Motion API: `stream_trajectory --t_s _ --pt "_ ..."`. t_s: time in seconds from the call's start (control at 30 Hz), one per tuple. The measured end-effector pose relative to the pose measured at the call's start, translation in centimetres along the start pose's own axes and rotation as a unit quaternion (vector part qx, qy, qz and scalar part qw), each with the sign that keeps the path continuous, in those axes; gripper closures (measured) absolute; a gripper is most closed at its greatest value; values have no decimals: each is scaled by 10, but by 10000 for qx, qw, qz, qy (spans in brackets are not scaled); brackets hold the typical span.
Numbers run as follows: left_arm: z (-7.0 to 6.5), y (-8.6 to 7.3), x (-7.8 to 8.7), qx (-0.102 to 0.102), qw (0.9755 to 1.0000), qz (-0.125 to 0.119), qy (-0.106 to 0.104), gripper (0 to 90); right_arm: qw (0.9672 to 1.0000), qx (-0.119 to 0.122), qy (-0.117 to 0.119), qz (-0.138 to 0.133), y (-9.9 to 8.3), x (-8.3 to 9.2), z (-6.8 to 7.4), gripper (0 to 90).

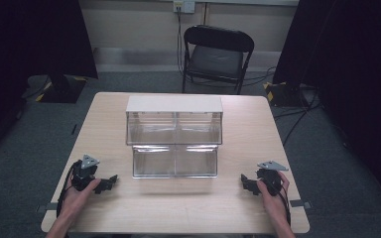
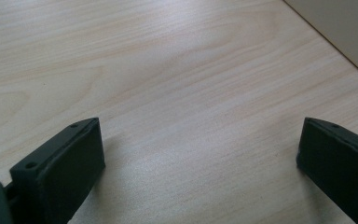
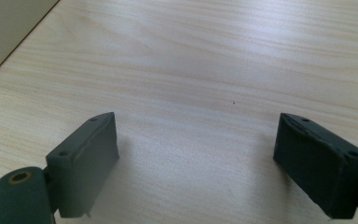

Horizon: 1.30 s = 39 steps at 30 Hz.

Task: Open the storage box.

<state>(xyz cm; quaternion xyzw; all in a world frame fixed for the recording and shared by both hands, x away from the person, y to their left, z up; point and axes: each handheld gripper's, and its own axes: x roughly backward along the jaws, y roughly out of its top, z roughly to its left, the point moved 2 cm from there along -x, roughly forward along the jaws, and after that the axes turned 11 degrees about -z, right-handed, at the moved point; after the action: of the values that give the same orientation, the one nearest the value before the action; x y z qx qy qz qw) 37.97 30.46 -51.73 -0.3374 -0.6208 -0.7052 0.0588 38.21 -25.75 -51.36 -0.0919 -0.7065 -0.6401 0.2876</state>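
- The left gripper [image 1: 110, 181] rests low on the table [image 1: 238, 208] at about 8 o'clock from the table's middle, held in the person's left hand [image 1: 77, 196]; its jaws stand wide apart, with nothing but bare wood grain between them in the left gripper view.
- The right gripper [image 1: 244, 181] mirrors it at about 4 o'clock, held in the right hand [image 1: 273, 196]; its jaws are also spread wide and empty (the right gripper view shows plain tabletop in the gap).
- Both grippers point inward, toward each other and toward the space in front of the clear drawer unit [image 1: 174, 136].
- That drawer unit sits at the table's centre, reaching toward 12 o'clock: two stepped tiers of see-through compartments under a pale flat top, the lower tier standing forward of the upper. I cannot tell whether anything lies inside the compartments; they look empty from the high view.
- A pale corner of something, likely the unit, edges into each gripper view, well apart from the jaws.
- Beyond the table at 12 o'clock stands a black folding chair [image 1: 217, 54].
- Judgement: this reads as the starting pose, with no contact made yet. The next move likely calls for bringing one gripper forward to the front of a lower compartment, jaws kept wide until they straddle its front edge, while the other steadies the unit so it does not slide.
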Motion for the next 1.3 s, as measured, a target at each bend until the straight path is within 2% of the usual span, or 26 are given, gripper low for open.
stream_trajectory --t_s 0.2,0.33,0.4,0.43,0.47,0.5,0.63,0.87,0.93,1.0,1.3 --pt "0 0 0 21 10000 -11 -16 4 10000 -2 0 0 0 0 0 129" --pt "-2 1 2 27 10000 -7 -32 37 10000 0 0 0 0 0 0 128" --pt "-3 2 3 24 10000 -12 -73 86 10000 0 -1 0 0 0 0 128" --pt "-3 3 5 -12 10000 -53 -72 186 10000 -1 0 0 0 0 0 129" --pt "-3 3 5 -12 10000 -53 -72 190 10000 -1 0 0 0 0 0 129" --pt "-4 4 5 -16 9999 -60 -88 156 10000 -1 0 0 0 0 0 129" --pt "-8 6 7 41 9998 -158 -148 163 10000 -1 0 0 0 0 0 128" --pt "-24 15 15 -37 9979 -441 -473 161 10000 -2 0 0 0 0 0 129" --pt "-30 18 18 -182 9967 -530 -579 161 10000 -1 0 -1 0 0 0 128" --pt "-36 20 19 -218 9959 -597 -644 160 10000 -1 -1 0 0 0 0 128" --pt "-49 25 24 -334 9926 -668 -962 157 10000 1 0 0 0 0 0 129"
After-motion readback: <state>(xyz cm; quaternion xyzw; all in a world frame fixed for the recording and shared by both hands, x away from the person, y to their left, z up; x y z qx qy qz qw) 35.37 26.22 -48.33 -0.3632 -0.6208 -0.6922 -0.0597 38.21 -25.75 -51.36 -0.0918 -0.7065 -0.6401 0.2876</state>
